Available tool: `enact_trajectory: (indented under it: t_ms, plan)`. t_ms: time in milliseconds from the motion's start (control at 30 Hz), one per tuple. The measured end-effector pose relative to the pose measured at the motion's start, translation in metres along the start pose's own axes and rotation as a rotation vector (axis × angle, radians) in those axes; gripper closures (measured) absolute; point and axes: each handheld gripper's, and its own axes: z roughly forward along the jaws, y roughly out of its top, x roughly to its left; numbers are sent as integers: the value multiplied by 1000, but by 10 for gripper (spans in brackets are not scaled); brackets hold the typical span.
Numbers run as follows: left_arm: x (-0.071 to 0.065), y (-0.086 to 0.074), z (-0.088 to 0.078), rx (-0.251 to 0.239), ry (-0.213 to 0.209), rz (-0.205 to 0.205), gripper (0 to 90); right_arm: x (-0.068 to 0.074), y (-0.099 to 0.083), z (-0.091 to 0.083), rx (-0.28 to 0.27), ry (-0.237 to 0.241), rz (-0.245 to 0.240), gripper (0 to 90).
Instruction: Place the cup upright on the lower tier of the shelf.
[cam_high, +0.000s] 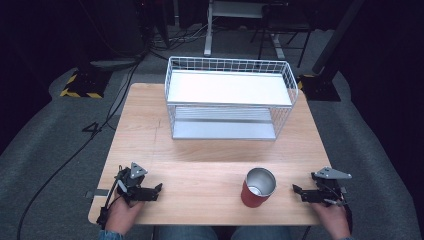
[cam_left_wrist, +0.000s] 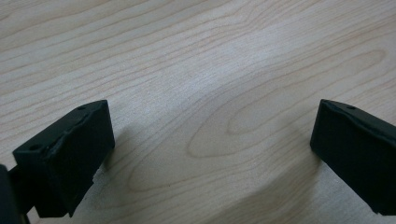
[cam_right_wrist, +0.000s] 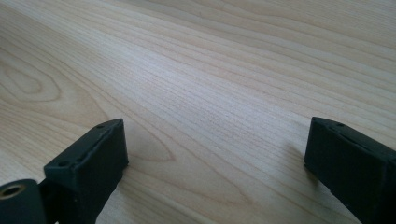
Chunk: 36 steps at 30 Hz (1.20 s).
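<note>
A red cup (cam_high: 259, 187) with a silver inside stands upright near the front edge of the wooden table (cam_high: 150, 135). My right gripper (cam_high: 297, 192) rests low on the table just right of the cup, a small gap apart, and points left at it. My left gripper (cam_high: 158, 190) sits at the front left corner and points right. Both are open with nothing between the jaws; in the left gripper view (cam_left_wrist: 212, 140) and the right gripper view (cam_right_wrist: 215, 154) bare wood lies between them.
A white wire basket shelf (cam_high: 288, 75) with a flat white top and a lower grey shelf stands at the back middle of the table. Bare wood stretches between it and the grippers. Cables run over the grey floor at the left.
</note>
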Motion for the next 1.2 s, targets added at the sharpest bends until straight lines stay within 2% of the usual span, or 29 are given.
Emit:
enact_trajectory:
  t_ms: [567, 700, 867, 1200]
  plan:
    - [0, 0, 0, 1, -2, -2, 2, 1, 0, -2, -2, -1, -6, 70]
    - [0, 0, 0, 1, -4, -3, 2, 4, 3, -9, -28, 3, -13, 70]
    - [0, 2, 2, 2, -3, -5, 1, 18, 9, -27, -81, 15, -40, 61]
    - [-1, 2, 2, -2, 1, -7, 2, 36, 12, -47, -146, 38, -67, 46]
